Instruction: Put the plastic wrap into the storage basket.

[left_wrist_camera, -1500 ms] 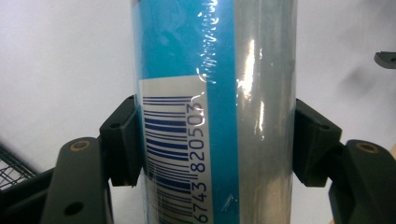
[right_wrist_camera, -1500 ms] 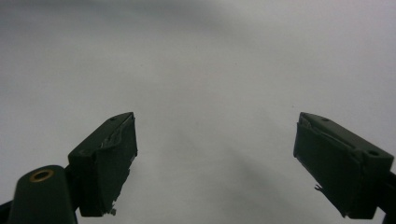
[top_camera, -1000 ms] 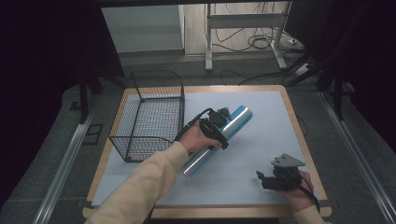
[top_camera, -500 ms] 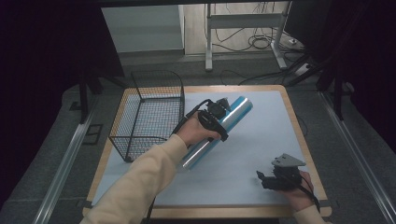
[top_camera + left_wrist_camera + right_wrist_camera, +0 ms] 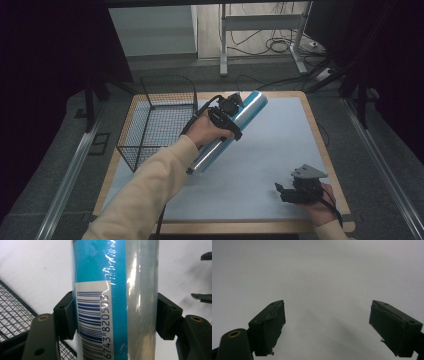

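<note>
Glossy plastic-wrapped blue roll (image 5: 115, 290); black wire-mesh basket (image 5: 160, 120).

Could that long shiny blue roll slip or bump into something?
It might. The left gripper squeezes the blue roll near its middle, and its smooth wrap looks slippery, so it could slide or tip. The wire basket stands close beside it, so an end could knock the rim. The right gripper sits open, far away.

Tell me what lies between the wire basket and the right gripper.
In the high view, the blue-and-silver tube, clamped in the left gripper, crosses between the wire basket and the right gripper; beyond it, bare mat.
</note>
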Demonstrator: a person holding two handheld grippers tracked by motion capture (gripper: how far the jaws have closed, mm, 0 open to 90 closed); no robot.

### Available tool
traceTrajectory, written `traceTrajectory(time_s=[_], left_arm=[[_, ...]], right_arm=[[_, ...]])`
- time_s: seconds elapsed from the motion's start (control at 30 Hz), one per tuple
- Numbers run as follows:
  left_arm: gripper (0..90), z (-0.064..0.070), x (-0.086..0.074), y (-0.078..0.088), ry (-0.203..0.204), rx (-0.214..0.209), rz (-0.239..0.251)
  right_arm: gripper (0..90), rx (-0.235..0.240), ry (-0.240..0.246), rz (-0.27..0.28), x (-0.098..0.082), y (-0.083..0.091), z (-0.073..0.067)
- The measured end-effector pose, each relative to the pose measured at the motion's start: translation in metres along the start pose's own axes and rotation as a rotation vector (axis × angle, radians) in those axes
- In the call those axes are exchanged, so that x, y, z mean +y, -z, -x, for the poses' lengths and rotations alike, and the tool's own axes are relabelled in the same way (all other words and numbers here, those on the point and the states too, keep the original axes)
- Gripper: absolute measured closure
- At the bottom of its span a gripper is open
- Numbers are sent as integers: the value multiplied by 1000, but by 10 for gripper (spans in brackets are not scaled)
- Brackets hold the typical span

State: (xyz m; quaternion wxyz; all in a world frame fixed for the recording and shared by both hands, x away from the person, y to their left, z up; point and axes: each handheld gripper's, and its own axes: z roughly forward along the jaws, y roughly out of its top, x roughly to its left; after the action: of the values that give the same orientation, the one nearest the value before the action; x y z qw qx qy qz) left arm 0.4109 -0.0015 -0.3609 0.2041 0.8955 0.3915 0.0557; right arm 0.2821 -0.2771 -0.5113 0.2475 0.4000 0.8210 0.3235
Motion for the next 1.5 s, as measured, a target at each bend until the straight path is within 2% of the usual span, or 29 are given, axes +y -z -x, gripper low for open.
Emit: traceTrajectory(time_s=[0.2, 0.27, 0.47, 0.87, 1.07, 1.17, 1.5], left_arm=[[318, -4, 5, 4, 10, -1, 4], [318, -5, 9, 5, 4, 2, -10], [318, -8, 16, 9, 5, 9, -5], [318, -26, 24, 15, 4, 4, 17], [318, -37, 28, 17, 21, 17, 23], [318, -39, 28, 18, 11, 33, 27], [318, -50, 31, 22, 41, 45, 35]], right_arm=[[137, 1, 0, 0, 0, 0, 0], [138, 1, 0, 0, 0, 0, 0], [137, 3, -2, -1, 0, 0, 1], [140, -1, 1, -1, 0, -3, 2], [140, 9, 2, 21, 0, 0, 3], [140, 14, 1, 22, 1, 0, 3], [140, 10, 0, 22, 1, 0, 4]])
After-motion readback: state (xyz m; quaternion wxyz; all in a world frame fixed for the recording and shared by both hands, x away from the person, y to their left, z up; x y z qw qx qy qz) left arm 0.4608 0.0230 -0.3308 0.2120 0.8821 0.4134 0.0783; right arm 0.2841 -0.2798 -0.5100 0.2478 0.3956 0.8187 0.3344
